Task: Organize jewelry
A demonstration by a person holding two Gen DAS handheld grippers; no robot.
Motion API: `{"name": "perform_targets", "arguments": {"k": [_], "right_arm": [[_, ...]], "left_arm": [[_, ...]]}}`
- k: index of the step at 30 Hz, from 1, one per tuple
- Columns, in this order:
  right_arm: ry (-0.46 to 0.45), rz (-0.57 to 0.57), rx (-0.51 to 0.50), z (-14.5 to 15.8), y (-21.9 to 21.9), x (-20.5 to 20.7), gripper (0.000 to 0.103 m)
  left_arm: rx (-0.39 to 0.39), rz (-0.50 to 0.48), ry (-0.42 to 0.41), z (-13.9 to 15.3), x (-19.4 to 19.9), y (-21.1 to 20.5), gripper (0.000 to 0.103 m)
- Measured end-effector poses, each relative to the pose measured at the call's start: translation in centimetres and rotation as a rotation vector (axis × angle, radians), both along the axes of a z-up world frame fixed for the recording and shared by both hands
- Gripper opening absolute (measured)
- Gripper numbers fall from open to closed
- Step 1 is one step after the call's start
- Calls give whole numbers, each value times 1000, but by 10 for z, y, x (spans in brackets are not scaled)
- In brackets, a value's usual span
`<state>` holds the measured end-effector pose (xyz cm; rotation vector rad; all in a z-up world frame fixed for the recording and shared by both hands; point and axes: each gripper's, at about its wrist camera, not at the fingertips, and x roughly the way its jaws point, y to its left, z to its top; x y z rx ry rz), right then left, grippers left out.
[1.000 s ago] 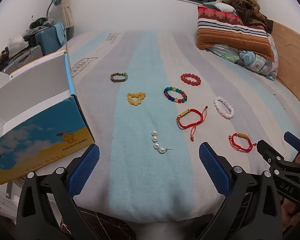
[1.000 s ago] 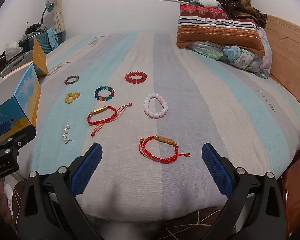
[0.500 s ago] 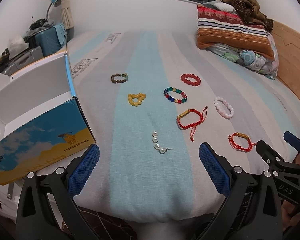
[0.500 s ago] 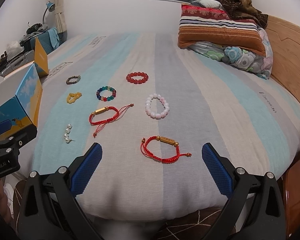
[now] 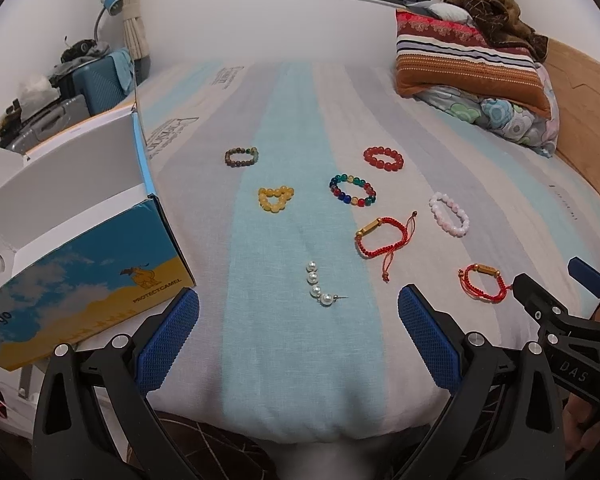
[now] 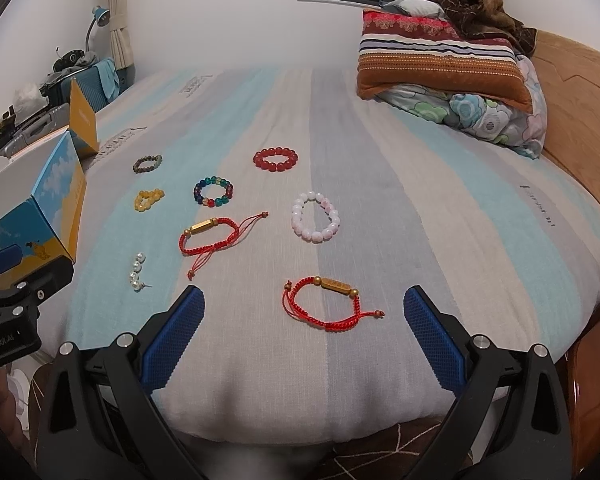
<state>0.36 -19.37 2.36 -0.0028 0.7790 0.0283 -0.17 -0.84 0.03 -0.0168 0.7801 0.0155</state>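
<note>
Eight pieces of jewelry are spread singly over the striped bedspread [image 5: 292,380], each kept apart from its neighbours, an arrangement that would let one piece be picked up without another being dragged along. An open box [image 5: 80,252] has been set at the left edge of the bed, presumably as the place where the pieces are to be gathered (nothing can be seen inside it from either view). Both tools are held low at the near edge of the bed, with nothing gripped. The left gripper [image 5: 298,320] is spread wide, and the pearl string [image 5: 318,284] lies just ahead of it, roughly between the lines of its two blue pads. The right gripper [image 6: 304,320] is likewise spread wide, and the nearer red cord bracelet [image 6: 328,304] is framed almost centrally between its fingers, close in front of the tips. A second red cord bracelet [image 6: 210,236] and a pink bead bracelet [image 6: 316,220] lie farther out, with the multicolour bead bracelet [image 6: 214,192], the yellow bead bracelet [image 6: 148,199], the red bead bracelet [image 6: 276,159] and the brown bead bracelet [image 6: 147,163] beyond them. No piece is judged to have been stored yet.
</note>
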Motion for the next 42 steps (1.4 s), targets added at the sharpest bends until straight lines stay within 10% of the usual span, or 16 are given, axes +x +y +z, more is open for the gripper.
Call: {"name": "perform_targets", "arguments": {"k": [42], "right_arm": [[61,-37,6,-29,-29,32,96]], "left_arm": [[-19,-33,84,-36,43,-11,97]]}}
